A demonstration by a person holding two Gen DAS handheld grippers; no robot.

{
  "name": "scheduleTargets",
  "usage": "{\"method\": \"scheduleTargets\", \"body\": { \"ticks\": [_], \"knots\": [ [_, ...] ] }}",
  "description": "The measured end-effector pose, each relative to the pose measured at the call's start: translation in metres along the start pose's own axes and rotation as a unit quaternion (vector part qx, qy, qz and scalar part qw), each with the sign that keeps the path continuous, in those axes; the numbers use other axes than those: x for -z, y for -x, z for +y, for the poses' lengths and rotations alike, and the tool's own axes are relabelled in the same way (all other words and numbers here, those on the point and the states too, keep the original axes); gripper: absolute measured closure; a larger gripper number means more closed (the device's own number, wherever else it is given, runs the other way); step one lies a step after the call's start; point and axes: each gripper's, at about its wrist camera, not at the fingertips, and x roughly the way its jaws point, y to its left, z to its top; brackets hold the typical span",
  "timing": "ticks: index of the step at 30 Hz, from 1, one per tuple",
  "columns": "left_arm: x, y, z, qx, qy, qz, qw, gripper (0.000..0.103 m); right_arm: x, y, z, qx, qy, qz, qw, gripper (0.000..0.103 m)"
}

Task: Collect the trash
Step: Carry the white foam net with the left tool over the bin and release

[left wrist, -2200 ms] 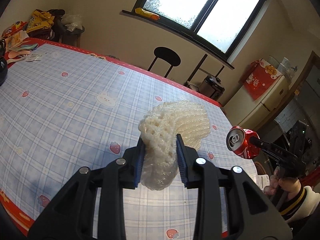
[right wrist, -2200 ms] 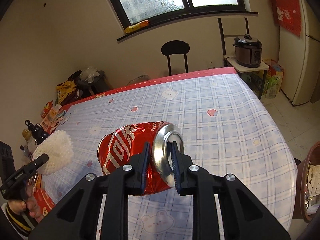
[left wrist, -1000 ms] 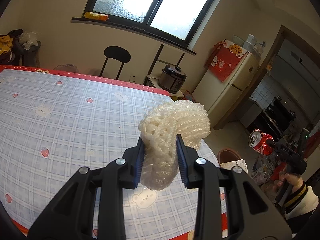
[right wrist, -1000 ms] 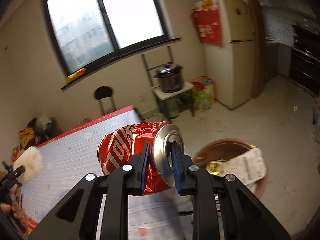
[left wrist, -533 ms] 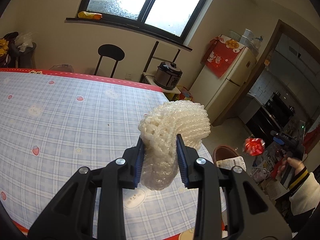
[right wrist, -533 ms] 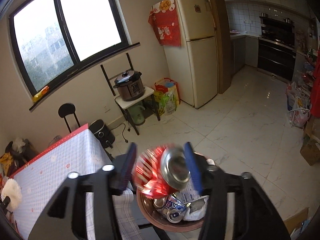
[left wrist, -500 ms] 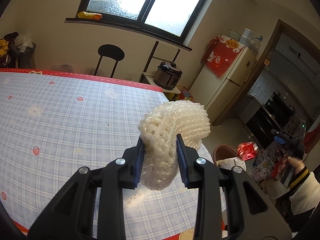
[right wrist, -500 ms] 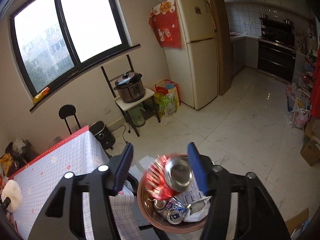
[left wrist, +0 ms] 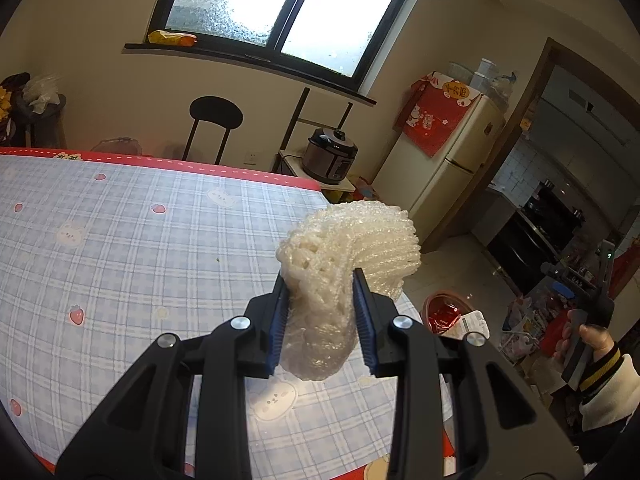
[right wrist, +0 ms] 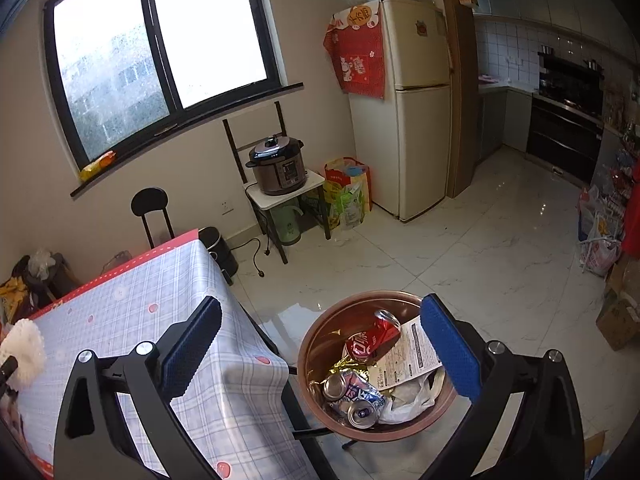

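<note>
The right hand-held gripper (right wrist: 320, 344), jaws just opened and empty, is hanging over the bin (right wrist: 316, 344) holding the red can (right wrist: 372, 338), while the left hand-held gripper (left wrist: 320, 320) is clamping foam netting (left wrist: 340, 256), best carried squarely above the bin before letting go.

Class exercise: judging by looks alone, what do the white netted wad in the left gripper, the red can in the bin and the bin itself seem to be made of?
Netted wad: probably soft white foam mesh, with open cells and a crinkly clear film below. Red can: thin metal, likely aluminium, with a shiny silver top and dented printed body. Bin: smooth glossy brown wall, probably plastic.

The checked tablecloth (left wrist: 120, 248) covers the table; bin (right wrist: 316, 344) on floor (right wrist: 480, 248).
</note>
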Motion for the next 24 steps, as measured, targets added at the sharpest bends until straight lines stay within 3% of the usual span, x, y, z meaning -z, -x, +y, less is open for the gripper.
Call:
{"method": "scheduleTargets", "body": {
  "ticks": [7,15,24],
  "knots": [
    [0.001,-0.005,-0.003,0.016,-0.008,0.006,0.9998,0.069,0.0,0.02,-0.005,0.018,-0.006,-0.012,1.0,0.005],
    [0.004,-0.025,-0.026,0.034,-0.021,0.02,0.999,0.069,0.0,0.035,-0.037,0.038,-0.018,-0.017,0.999,0.005],
    [0.005,-0.069,-0.084,0.068,-0.058,0.04,0.9952,0.069,-0.012,0.044,-0.065,0.045,-0.012,-0.021,0.999,0.005]
  ]
}}
